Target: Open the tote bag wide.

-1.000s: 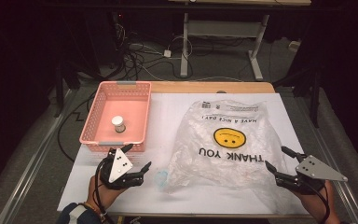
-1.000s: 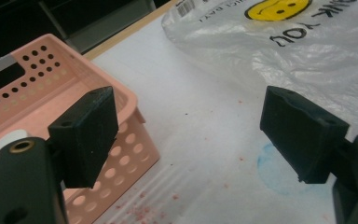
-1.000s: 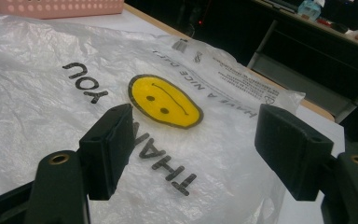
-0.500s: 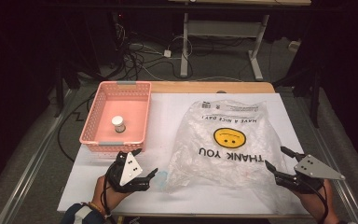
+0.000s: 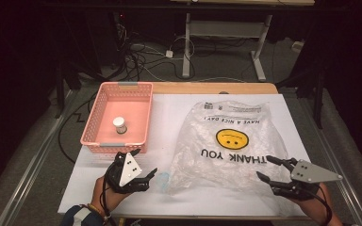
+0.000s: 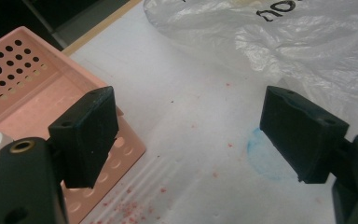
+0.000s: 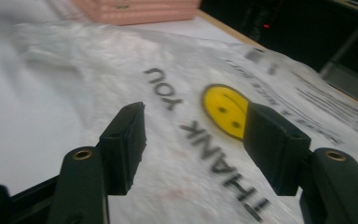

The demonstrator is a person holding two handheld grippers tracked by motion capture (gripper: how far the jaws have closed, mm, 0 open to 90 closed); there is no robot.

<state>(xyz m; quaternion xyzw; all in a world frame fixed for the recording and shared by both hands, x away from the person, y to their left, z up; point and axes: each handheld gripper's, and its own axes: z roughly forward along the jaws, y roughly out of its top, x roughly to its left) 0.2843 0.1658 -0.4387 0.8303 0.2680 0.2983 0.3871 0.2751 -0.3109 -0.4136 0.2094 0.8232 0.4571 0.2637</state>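
Observation:
A clear plastic bag [image 5: 231,141] printed with a yellow smiley and "THANK YOU" lies flat on the white table cover [image 5: 174,108]. To its left stands a pink basket [image 5: 115,117] holding a small white-capped jar [image 5: 119,125]. My left gripper [image 5: 142,164] is open just in front of the basket's near right corner, a short way left of the bag's edge. In the left gripper view my left gripper [image 6: 191,135] frames bare table, with the basket [image 6: 28,93] at left and the bag [image 6: 284,42] ahead. My right gripper [image 5: 264,167] is open over the bag's near right corner; in the right gripper view my right gripper [image 7: 196,140] hovers over the bag's lettering [image 7: 214,154].
A faint blue mark [image 6: 261,154] and red specks are on the cover between the left jaws. The table's wooden far edge [image 5: 207,87] runs behind the basket and bag. Cables and desk legs lie on the dark floor beyond.
My left gripper has shifted right along the front of the basket toward the bag's edge. The right gripper, bag and basket have stayed put.

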